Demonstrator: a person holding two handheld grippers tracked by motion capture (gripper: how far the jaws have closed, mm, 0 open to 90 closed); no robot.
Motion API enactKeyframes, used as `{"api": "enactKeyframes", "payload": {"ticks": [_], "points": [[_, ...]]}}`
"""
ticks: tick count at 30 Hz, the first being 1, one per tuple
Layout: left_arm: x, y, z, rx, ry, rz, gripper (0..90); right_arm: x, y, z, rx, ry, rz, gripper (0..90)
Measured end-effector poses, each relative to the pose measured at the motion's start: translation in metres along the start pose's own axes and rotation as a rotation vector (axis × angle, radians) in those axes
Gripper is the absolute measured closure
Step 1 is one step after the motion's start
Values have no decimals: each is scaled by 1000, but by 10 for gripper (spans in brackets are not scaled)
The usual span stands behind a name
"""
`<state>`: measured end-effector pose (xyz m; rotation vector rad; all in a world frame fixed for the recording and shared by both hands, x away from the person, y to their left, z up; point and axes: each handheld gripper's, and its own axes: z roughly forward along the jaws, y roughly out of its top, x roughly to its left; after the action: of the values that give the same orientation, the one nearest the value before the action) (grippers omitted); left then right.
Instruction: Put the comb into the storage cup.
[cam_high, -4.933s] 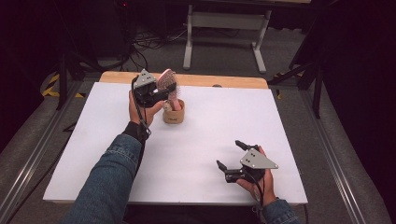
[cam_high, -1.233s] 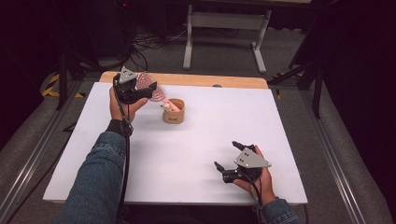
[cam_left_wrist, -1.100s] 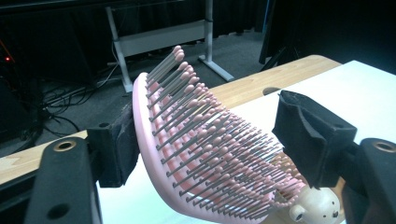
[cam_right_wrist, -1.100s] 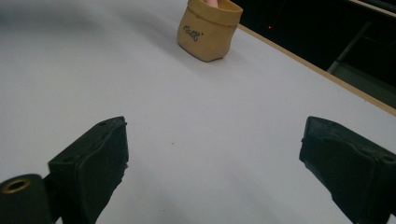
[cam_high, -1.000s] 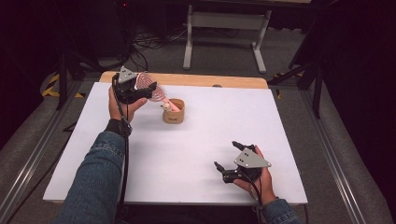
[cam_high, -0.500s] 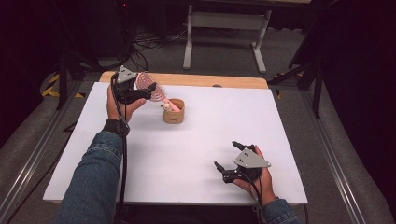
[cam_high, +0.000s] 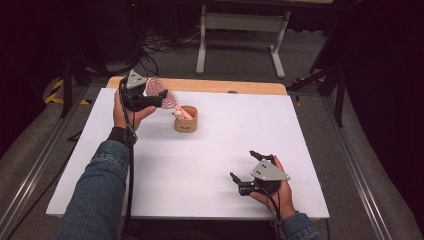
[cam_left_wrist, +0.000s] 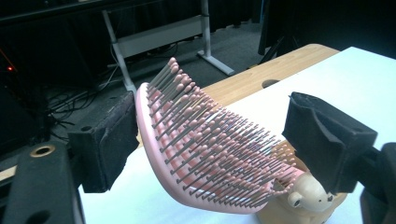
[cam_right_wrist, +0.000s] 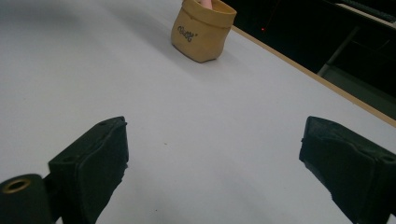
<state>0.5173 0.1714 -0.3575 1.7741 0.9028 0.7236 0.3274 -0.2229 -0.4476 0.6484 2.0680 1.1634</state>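
The pink hairbrush (cam_left_wrist: 205, 154) leans from the tan pouch (cam_high: 186, 120) toward ten o'clock between the left gripper (cam_high: 156, 101)'s jaws, which have just been opening — one pad still touches its back, the other clear — the right gripper (cam_high: 248, 173) idle, open, well apart.

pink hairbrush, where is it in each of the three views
High view: pink hairbrush upper left, beside the left gripper, its handle in the tan pouch.
Left gripper view: centre, bristles up, between the jaws.
Right gripper view: a pink tip at the top edge, inside the pouch.
Shared landmark: the tan pouch.
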Motion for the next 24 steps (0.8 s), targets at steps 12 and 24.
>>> {"api": "enactKeyframes", "payload": {"ticks": [12, 24], "points": [[0, 1, -7, -8, 1, 16, 164, 0, 0, 0, -1, -9, -4, 87], [-2, 0, -18, -22, -10, 43, 139, 0, 0, -1, -3, -14, -5, 86]]}}
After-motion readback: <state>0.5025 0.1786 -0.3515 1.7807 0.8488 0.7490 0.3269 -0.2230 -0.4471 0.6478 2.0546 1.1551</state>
